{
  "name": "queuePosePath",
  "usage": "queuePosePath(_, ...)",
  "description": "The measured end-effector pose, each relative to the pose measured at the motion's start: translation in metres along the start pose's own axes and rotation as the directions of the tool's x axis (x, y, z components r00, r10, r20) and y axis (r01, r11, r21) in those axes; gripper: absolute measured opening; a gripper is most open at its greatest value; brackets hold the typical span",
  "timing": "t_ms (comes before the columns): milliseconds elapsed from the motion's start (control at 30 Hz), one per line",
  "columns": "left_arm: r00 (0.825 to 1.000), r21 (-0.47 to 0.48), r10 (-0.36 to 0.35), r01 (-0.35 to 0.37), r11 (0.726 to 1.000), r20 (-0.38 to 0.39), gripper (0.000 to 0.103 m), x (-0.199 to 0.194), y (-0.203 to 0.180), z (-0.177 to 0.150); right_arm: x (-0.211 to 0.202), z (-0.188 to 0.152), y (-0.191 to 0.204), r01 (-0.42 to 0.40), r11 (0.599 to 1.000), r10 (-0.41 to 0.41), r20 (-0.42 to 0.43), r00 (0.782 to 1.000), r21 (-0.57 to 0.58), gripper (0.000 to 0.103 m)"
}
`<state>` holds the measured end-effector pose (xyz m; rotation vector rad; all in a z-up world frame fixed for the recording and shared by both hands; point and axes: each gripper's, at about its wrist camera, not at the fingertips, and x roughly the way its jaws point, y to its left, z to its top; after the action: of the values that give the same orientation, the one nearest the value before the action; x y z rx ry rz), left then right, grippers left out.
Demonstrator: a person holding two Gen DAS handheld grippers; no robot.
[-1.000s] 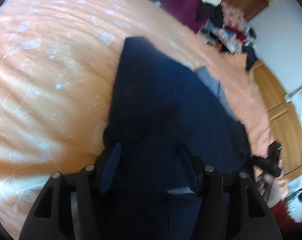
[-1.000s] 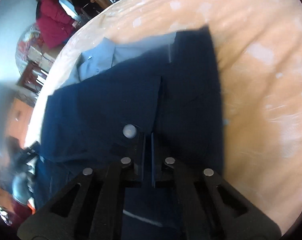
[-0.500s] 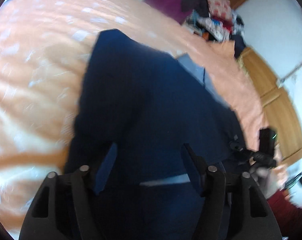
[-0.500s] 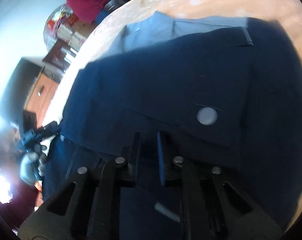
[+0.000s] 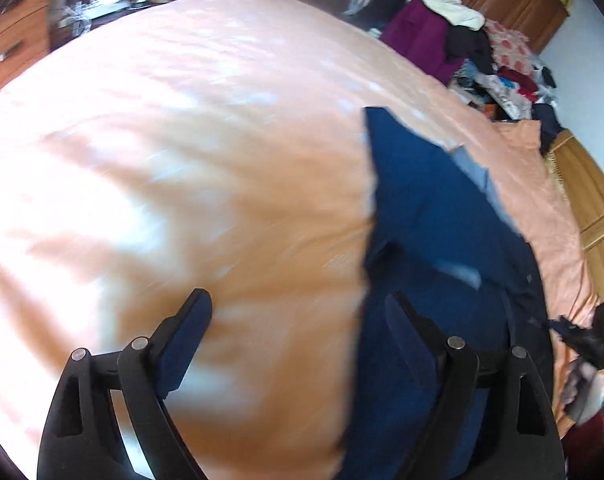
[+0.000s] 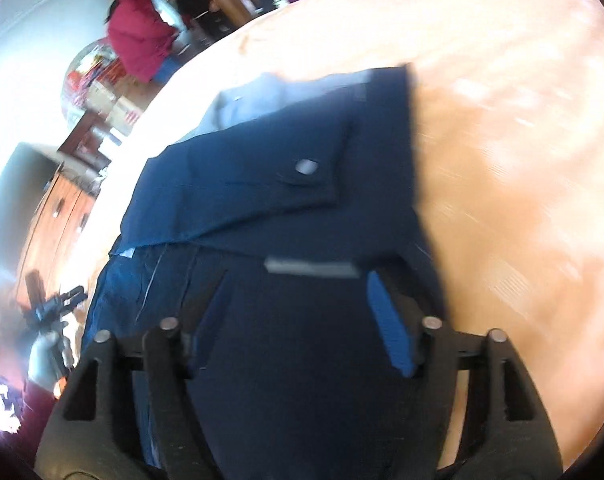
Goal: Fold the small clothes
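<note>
My left tool (image 5: 298, 320) stands wide open with nothing between its fingers; its left finger (image 5: 186, 336) hangs over bare orange bed cover (image 5: 182, 160), its right finger (image 5: 413, 336) over the edge of the navy garment (image 5: 441, 220). In that view the garment fills the right half of the frame, running from the lower centre up to a corner right of centre, with a strip of pale blue lining (image 5: 477, 172) showing along its far right edge. At the far right edge I see my right tool (image 5: 593, 336) small and dark, with the hand (image 5: 581, 388) below it; the picture is blurred.

In the right wrist view my right tool (image 6: 298, 304) is also spread open, gripping nothing, both fingers over the navy garment (image 6: 302, 208), which lies flat on the bed cover (image 6: 521, 120) in the centre. A folded flap with a pale button (image 6: 306, 167) sits mid-frame. The left tool (image 6: 58, 300) appears at the left edge.
</note>
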<state>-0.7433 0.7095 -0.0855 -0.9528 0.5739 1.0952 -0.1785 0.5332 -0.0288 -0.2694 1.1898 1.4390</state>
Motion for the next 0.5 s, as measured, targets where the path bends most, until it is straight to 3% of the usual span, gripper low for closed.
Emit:
queuePosePath(100,0.999,0.027,-0.038,0.038,0.999,-0.029,0.089,-0.027,0.015,-0.022,-0.035,-0.025,-0.008,0.011,1.000,-0.010,-0.013,1.000,0.001,0.070)
queuePosePath(200,0.989,0.041,-0.148,0.149,0.988,-0.030,0.089,-0.054,0.013,-0.048,-0.065,-0.056,-0.010,0.026,0.999,-0.027,-0.034,0.999,-0.024,0.069)
queuePosePath(400,0.960,0.072,-0.263,0.270,0.960,-0.102,0.085,-0.085,0.002,-0.105,-0.079,-0.125,-0.019,-0.010,1.000,0.009,-0.162,0.987,-0.003,0.066)
queuePosePath(500,0.946,0.089,-0.282,0.298,0.950,-0.159,0.081,-0.093,-0.005,-0.132,-0.078,-0.153,-0.023,0.007,1.000,-0.008,-0.220,0.975,-0.006,0.066)
